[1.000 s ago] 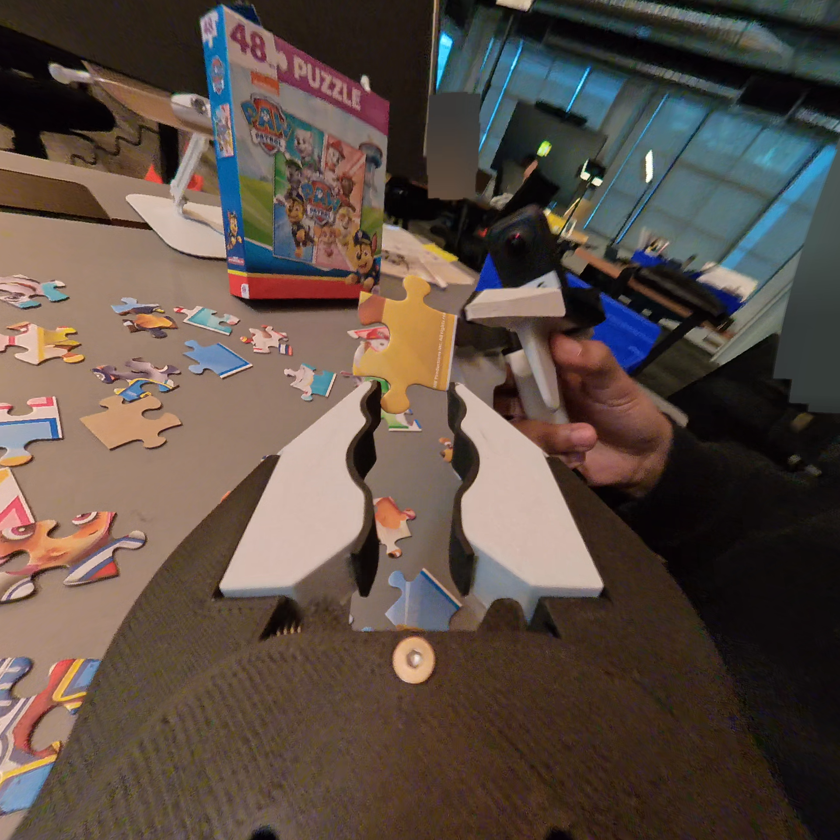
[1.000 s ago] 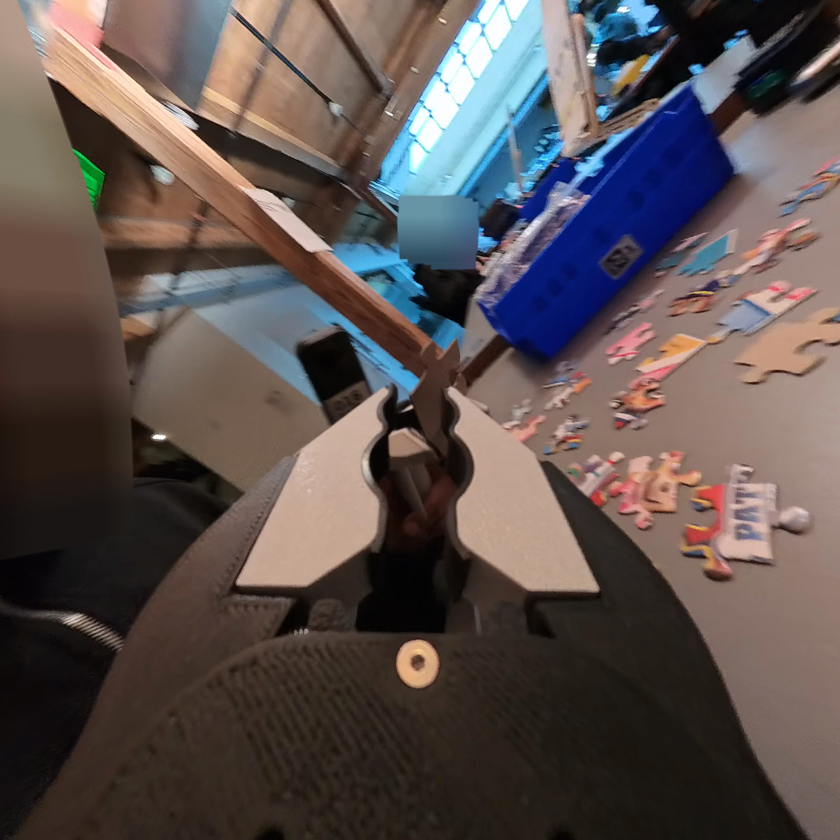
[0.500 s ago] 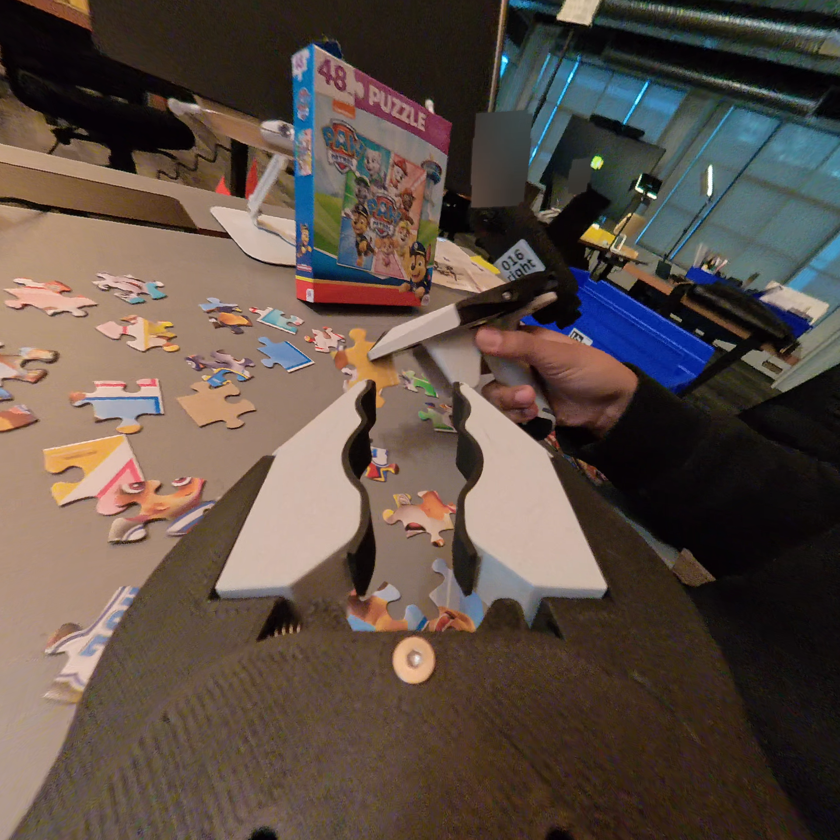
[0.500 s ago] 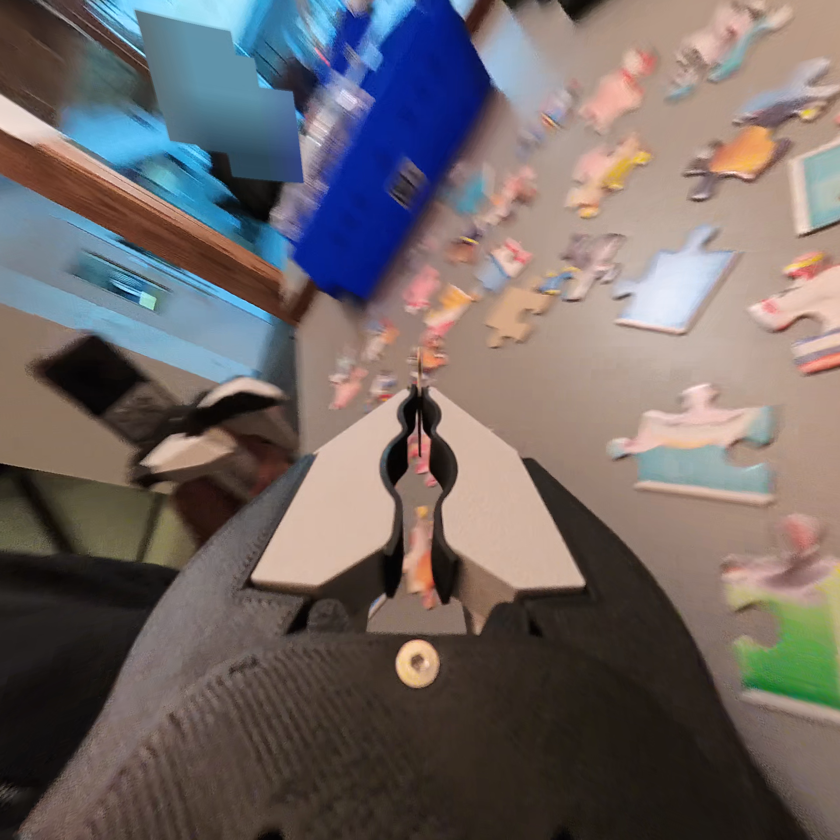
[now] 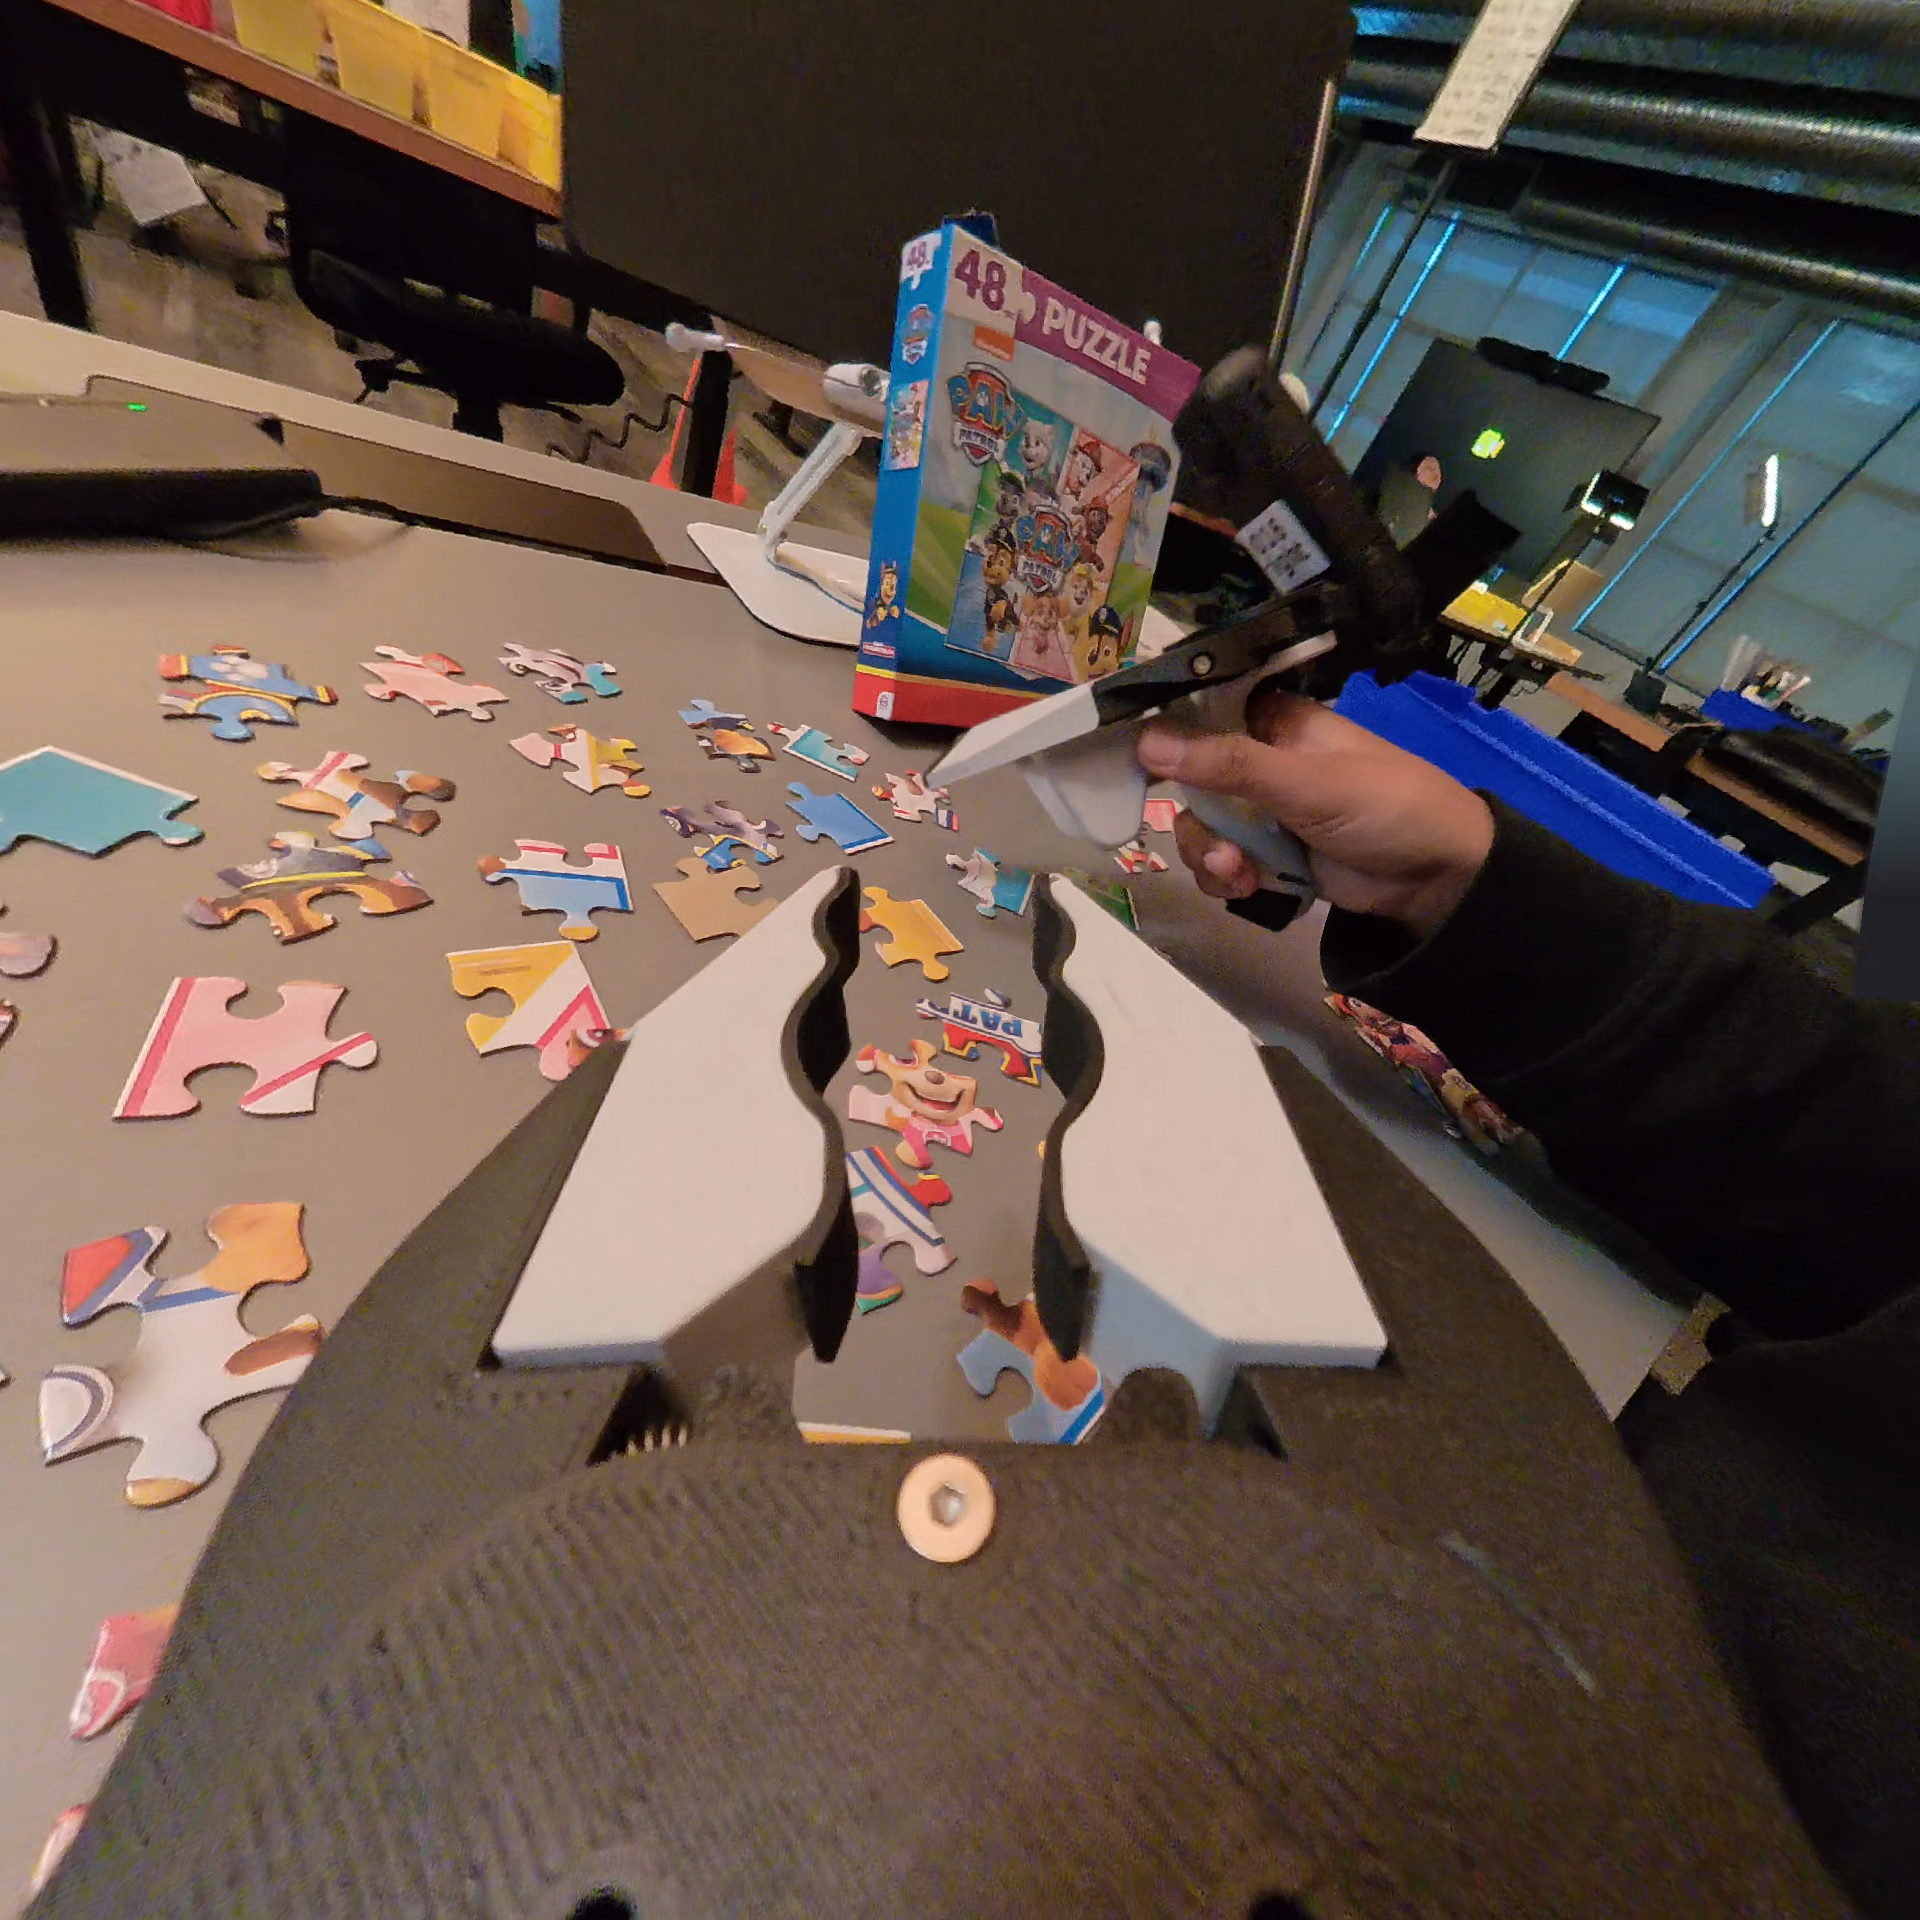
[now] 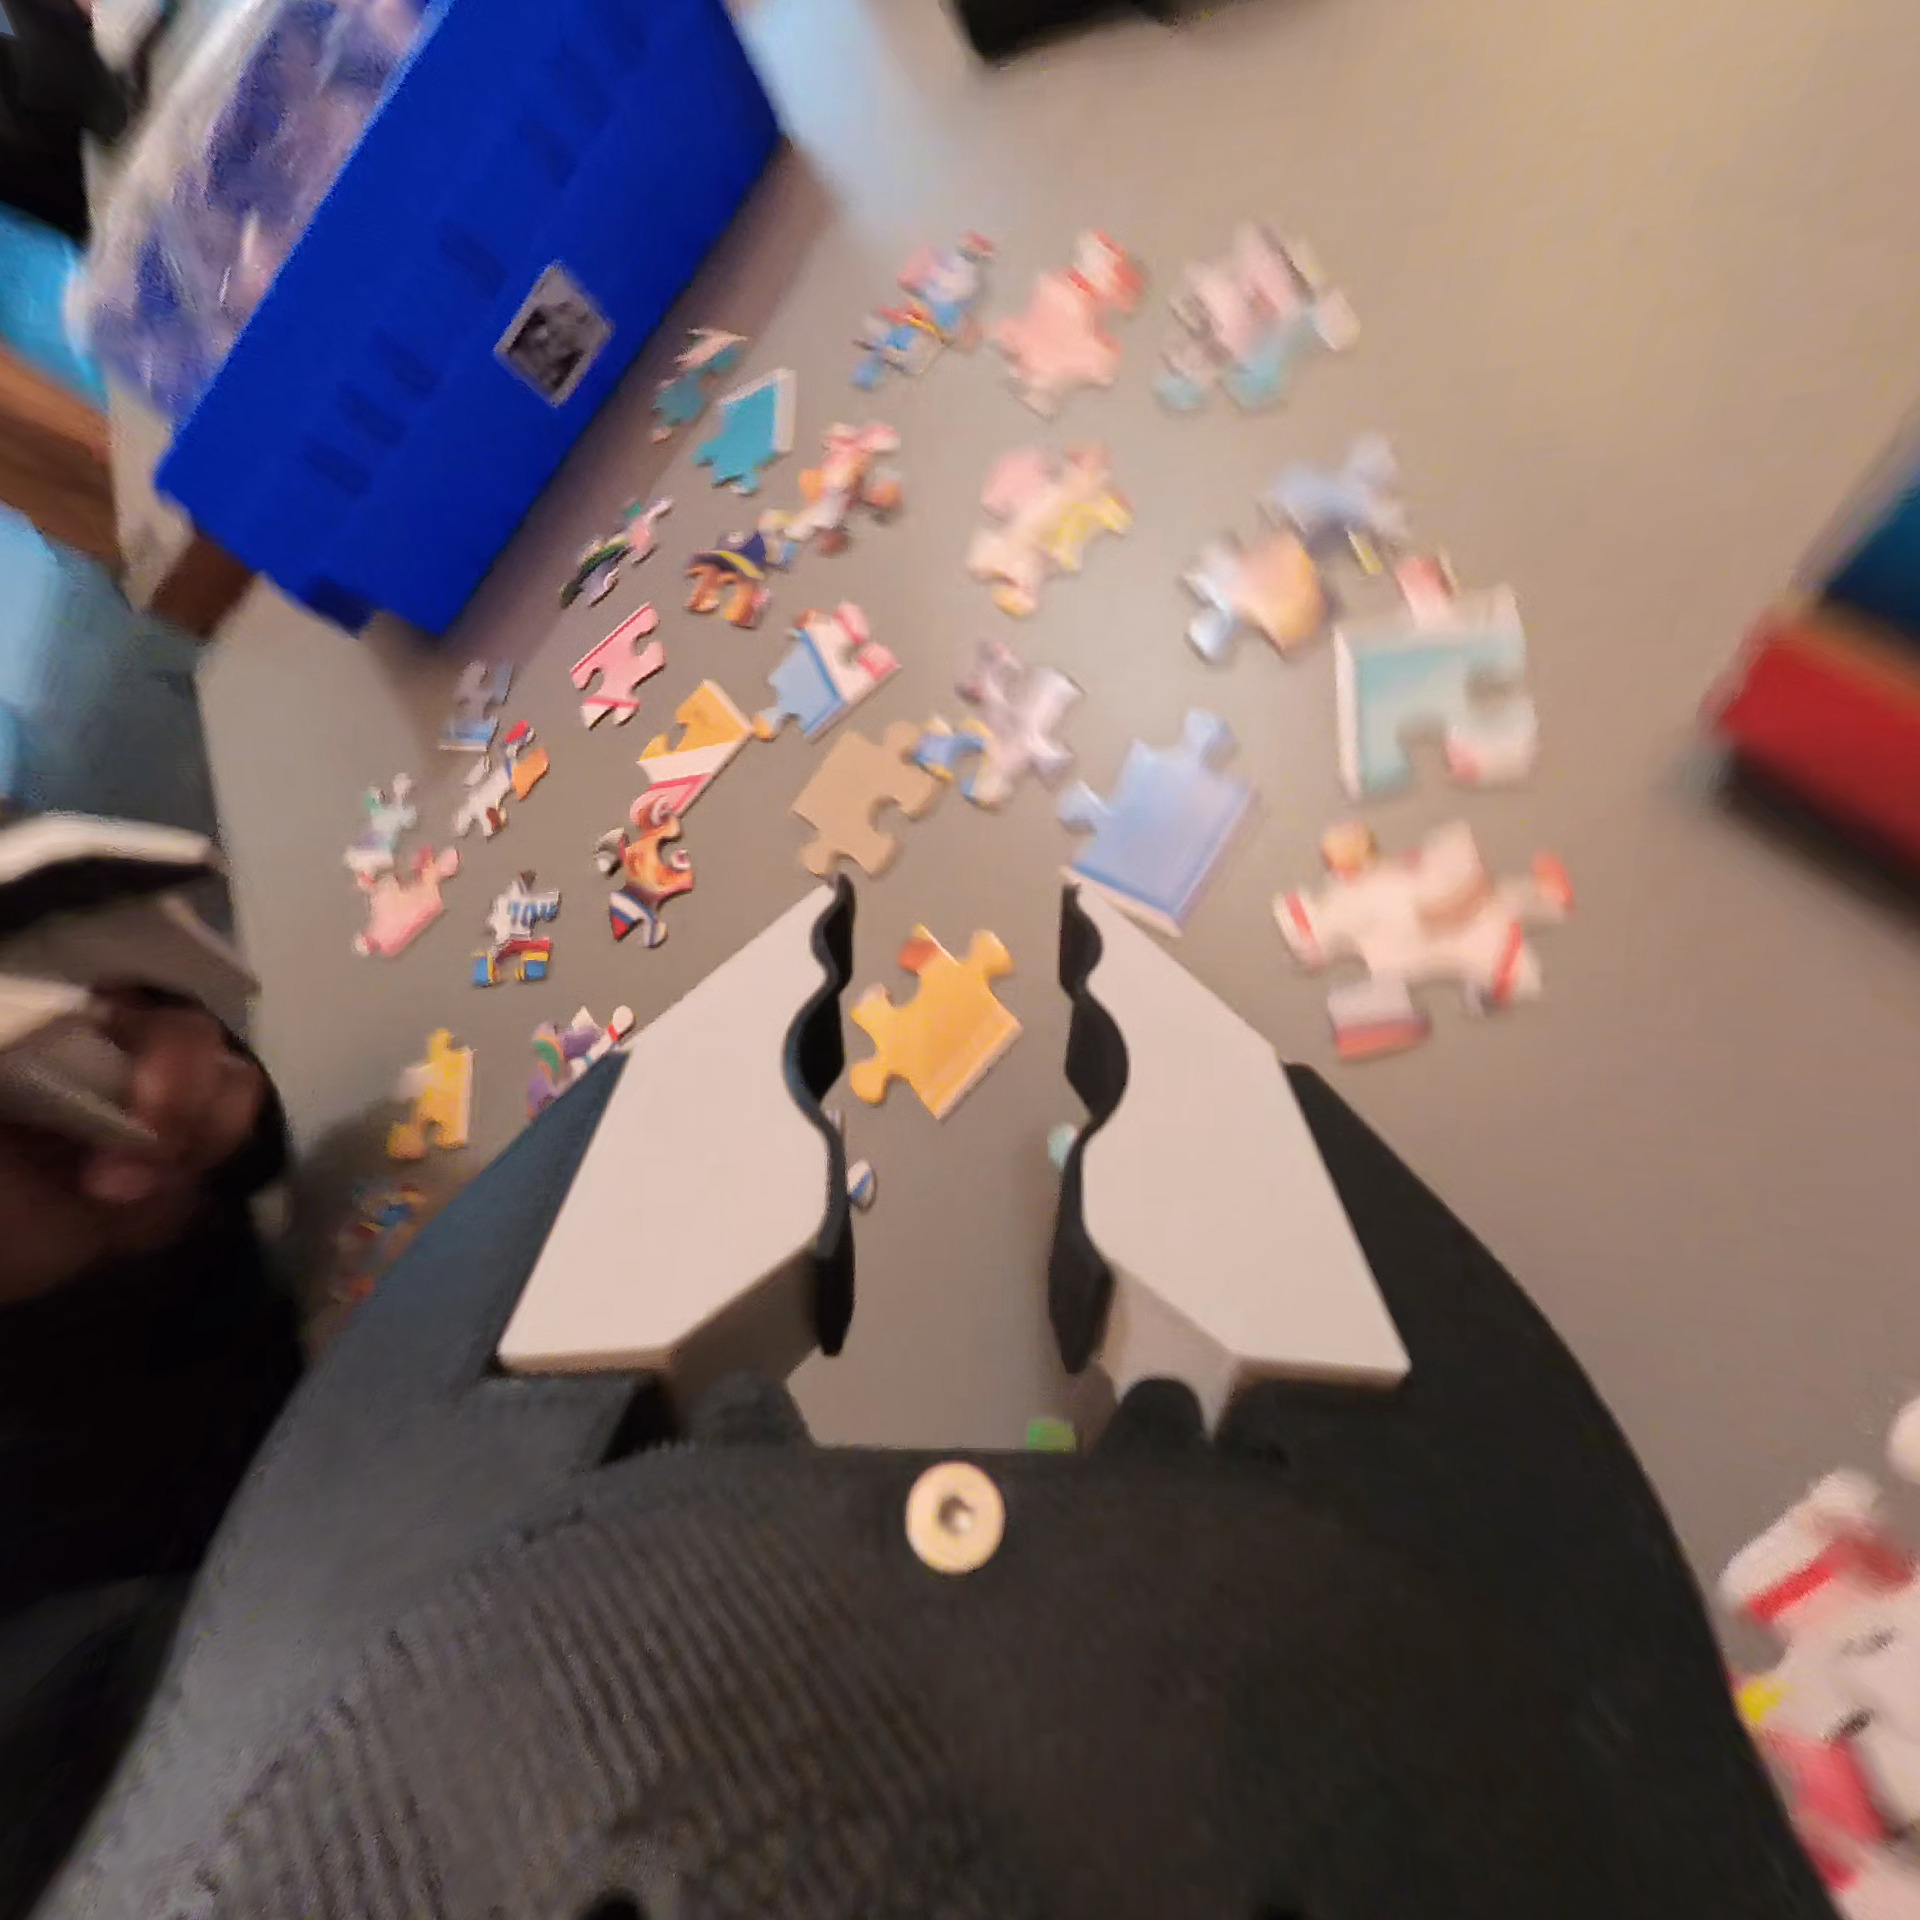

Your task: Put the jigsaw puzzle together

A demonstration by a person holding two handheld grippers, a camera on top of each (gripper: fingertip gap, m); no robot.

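A yellow puzzle piece (image 6: 935, 1029) lies flat on the grey table (image 6: 1558, 312), seen between the spread fingers of my right gripper (image 6: 954, 899), which does not touch it. That gripper is open and empty, hovering above the table. In the left wrist view the same piece (image 5: 912, 930) lies just past my left gripper (image 5: 945, 894), which is open, empty and above the table. A hand holds the right gripper (image 5: 940, 774) there, its tip close over a small white-and-red piece (image 5: 914, 795).
Several loose puzzle pieces lie across the table, including a face-down brown one (image 5: 712, 899) and a blue one (image 5: 836, 816). A puzzle box (image 5: 1029, 488) stands upright at the back. A blue crate (image 6: 468, 291) stands beyond the table edge.
My right gripper was shut on the yellow piece, carried it down toward the table, then opened; the piece now lies on the table. My left gripper stayed open and pulled back.
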